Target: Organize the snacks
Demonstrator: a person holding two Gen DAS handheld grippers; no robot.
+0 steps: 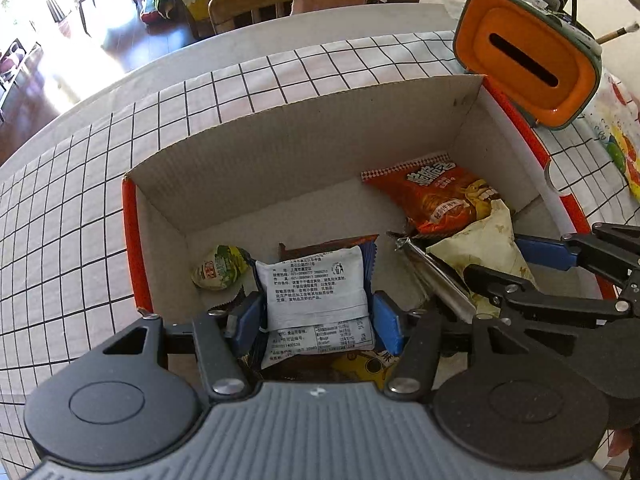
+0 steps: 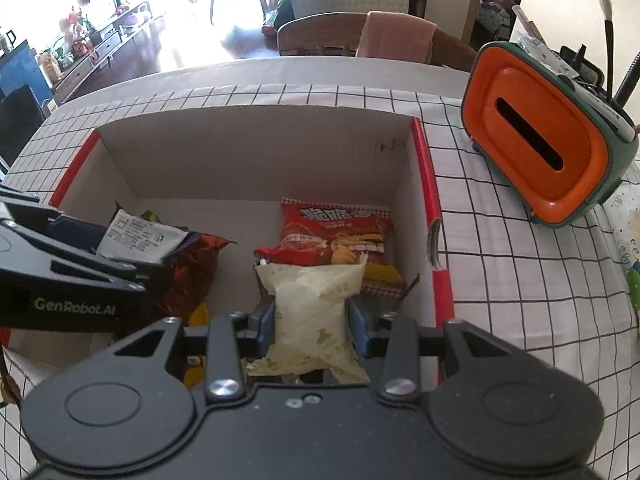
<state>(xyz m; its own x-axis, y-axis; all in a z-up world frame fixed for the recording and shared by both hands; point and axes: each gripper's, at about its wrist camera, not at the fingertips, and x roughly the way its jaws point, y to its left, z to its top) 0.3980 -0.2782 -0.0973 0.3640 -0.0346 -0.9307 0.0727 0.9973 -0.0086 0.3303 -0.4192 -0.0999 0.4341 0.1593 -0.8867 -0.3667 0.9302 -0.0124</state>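
Observation:
An open cardboard box (image 1: 280, 148) with red edges sits on the checked tablecloth; it also shows in the right wrist view (image 2: 248, 160). My left gripper (image 1: 316, 320) is shut on a white snack packet (image 1: 316, 288) with printed text, held over the box's near left part. My right gripper (image 2: 310, 328) is shut on a cream snack packet (image 2: 312, 308), held over the box's right part, above a red chip bag (image 2: 340, 232). The red chip bag (image 1: 436, 196) lies on the box floor. A small green-and-white round snack (image 1: 220, 268) lies in the box's left corner.
An orange and green tissue holder (image 2: 540, 140) stands on the table right of the box, with brushes behind it. A dark brown packet (image 2: 188, 272) and a yellow one (image 1: 368, 364) lie under my left gripper. A wooden chair (image 2: 320, 36) stands beyond the table's far edge.

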